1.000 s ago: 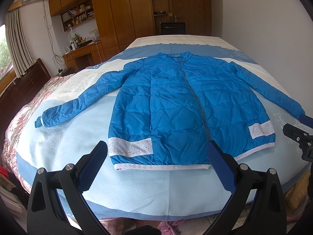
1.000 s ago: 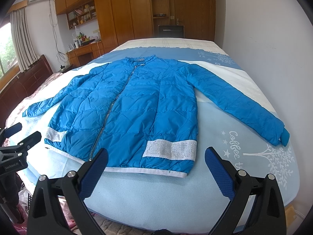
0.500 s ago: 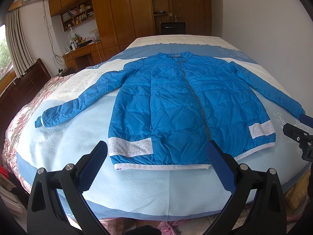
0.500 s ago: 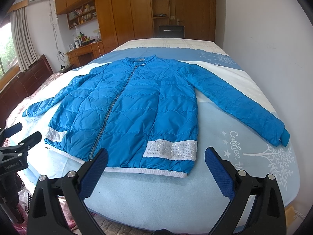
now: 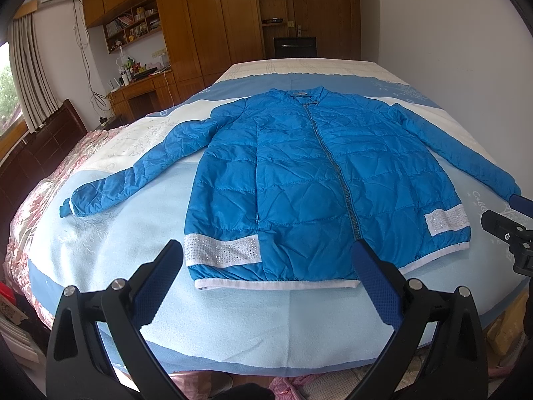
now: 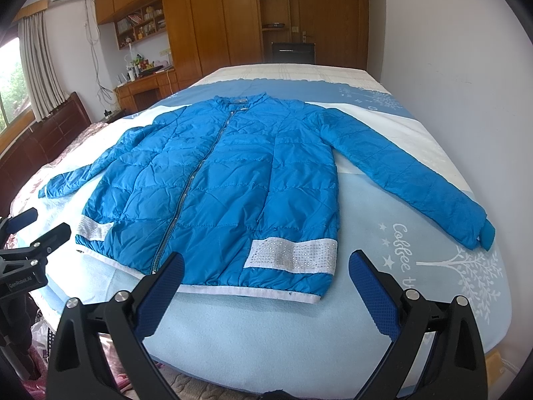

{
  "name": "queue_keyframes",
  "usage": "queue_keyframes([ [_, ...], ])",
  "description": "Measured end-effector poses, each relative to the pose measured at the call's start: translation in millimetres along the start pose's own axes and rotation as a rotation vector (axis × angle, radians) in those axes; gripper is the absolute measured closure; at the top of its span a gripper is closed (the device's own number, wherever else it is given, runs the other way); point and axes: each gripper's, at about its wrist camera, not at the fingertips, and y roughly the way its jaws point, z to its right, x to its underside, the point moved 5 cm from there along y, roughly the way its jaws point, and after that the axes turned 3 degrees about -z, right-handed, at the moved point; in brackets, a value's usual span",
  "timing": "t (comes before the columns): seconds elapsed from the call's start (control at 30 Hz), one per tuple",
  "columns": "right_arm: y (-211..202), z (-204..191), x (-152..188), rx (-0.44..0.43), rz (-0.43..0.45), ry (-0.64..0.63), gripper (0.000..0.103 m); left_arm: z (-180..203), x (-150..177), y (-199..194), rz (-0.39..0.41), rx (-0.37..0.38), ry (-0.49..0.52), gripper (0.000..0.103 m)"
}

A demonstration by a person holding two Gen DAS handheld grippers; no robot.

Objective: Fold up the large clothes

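Note:
A blue quilted jacket (image 5: 309, 180) lies flat and zipped on the bed, front up, both sleeves spread out, hem toward me. It also shows in the right wrist view (image 6: 220, 183). My left gripper (image 5: 266, 266) is open and empty, held just short of the hem near its left half. My right gripper (image 6: 266, 273) is open and empty, just short of the hem near its right half. The right gripper's fingers (image 5: 506, 226) show at the right edge of the left wrist view; the left gripper's fingers (image 6: 33, 233) show at the left edge of the right wrist view.
The bed (image 5: 233, 326) has a light blue blanket and its near edge drops off below the grippers. A white wall (image 6: 466, 66) runs along the right side. Wooden wardrobes (image 5: 206, 16) and a desk (image 5: 143, 86) stand behind. A dark headboard (image 5: 43, 146) is at left.

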Motion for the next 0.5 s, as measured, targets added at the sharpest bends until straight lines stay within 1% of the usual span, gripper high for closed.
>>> queue_keyframes([
  [0.13, 0.7, 3.2, -2.1, 0.010, 0.010, 0.006, 0.004, -2.4, -0.5, 3.1, -0.002, -0.005, 0.004, 0.003],
  [0.17, 6.2, 5.5, -1.9, 0.009, 0.012, 0.008, 0.004, -3.8, 0.1, 4.9, -0.001, -0.001, 0.007, 0.003],
  [0.27, 9.2, 17.9, -7.0, 0.017, 0.021, 0.030, 0.004, -2.5, -1.3, 12.7, -0.013, 0.050, 0.011, 0.003],
  [0.37, 10.3, 36.5, -12.7, 0.021, 0.025, 0.062, 0.004, 1.1, -7.5, 22.8, -0.034, 0.092, 0.002, 0.003],
  [0.5, 14.1, 76.1, -19.6, 0.050, 0.029, 0.131, 0.004, 14.7, -24.2, 35.0, -0.027, 0.104, 0.026, 0.003],
])
